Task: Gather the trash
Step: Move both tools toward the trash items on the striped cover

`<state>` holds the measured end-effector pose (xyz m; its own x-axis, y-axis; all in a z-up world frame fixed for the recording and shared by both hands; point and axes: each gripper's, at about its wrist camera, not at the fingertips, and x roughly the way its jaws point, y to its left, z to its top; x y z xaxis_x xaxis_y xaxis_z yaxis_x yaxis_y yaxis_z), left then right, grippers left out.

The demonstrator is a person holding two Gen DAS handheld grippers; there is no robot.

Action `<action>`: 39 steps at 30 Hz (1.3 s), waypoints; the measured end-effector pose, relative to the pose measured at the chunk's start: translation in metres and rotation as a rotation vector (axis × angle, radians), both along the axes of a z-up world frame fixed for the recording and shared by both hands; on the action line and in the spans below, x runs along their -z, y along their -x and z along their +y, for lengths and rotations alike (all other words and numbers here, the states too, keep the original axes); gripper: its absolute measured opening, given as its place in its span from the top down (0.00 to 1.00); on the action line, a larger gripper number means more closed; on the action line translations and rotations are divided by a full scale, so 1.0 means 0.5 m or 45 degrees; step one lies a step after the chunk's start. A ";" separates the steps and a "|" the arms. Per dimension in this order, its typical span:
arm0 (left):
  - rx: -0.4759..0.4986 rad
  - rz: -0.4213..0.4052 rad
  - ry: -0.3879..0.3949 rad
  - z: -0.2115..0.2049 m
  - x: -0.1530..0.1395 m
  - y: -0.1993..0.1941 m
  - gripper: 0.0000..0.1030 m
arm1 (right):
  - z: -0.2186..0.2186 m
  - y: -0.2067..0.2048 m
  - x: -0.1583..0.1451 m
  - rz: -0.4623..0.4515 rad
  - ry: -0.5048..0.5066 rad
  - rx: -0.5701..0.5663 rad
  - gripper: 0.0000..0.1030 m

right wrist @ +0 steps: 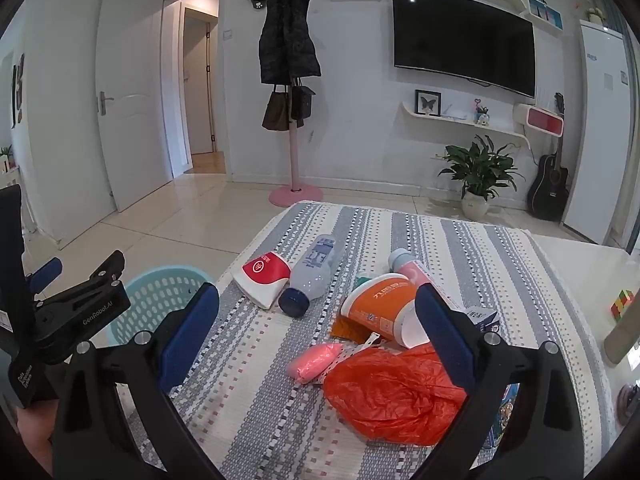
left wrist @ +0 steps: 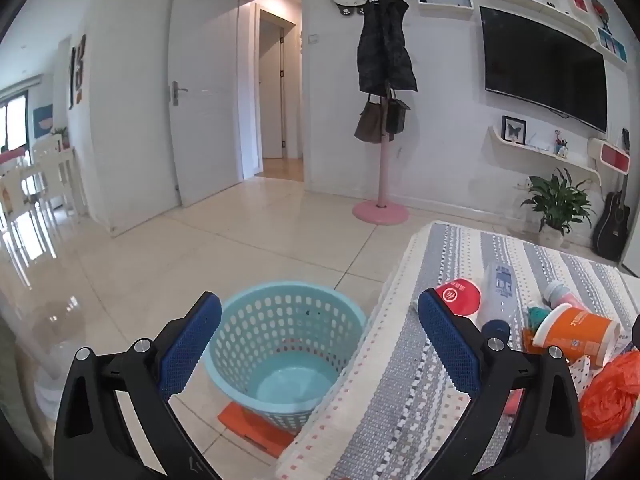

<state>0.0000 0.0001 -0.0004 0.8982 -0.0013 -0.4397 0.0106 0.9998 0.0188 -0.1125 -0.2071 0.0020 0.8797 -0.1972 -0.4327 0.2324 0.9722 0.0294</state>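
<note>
Trash lies on a table with a striped cloth (right wrist: 256, 400): a red-and-white cup (right wrist: 264, 278), a clear plastic bottle (right wrist: 314, 274), an orange paper cup (right wrist: 378, 312), a pink bottle (right wrist: 408, 266), a pink wad (right wrist: 314, 362) and a crumpled orange plastic bag (right wrist: 392, 392). My right gripper (right wrist: 316, 336) is open above the cloth, with the bag and the orange cup just ahead by its right finger. My left gripper (left wrist: 320, 344) is open over the table's left edge. Below it on the floor stands a light-blue basket (left wrist: 236, 344) with nothing in it.
An orange flat piece (left wrist: 256, 428) lies under the basket. A pink coat stand (right wrist: 294, 140) and a potted plant (right wrist: 476, 176) stand by the far wall. A colour cube (right wrist: 622, 304) sits on the white surface at right. Tiled floor stretches left of the table.
</note>
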 end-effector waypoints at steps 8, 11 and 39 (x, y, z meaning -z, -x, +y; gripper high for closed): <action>0.009 0.009 0.006 0.016 -0.006 0.000 0.07 | 0.006 -0.004 0.001 0.012 0.018 0.006 0.12; 0.006 0.014 0.011 0.012 -0.007 0.000 0.07 | 0.002 -0.005 0.001 0.011 0.003 0.009 0.12; 0.034 0.044 -0.042 0.002 0.005 0.000 0.07 | -0.007 -0.009 0.005 0.028 -0.018 0.020 0.17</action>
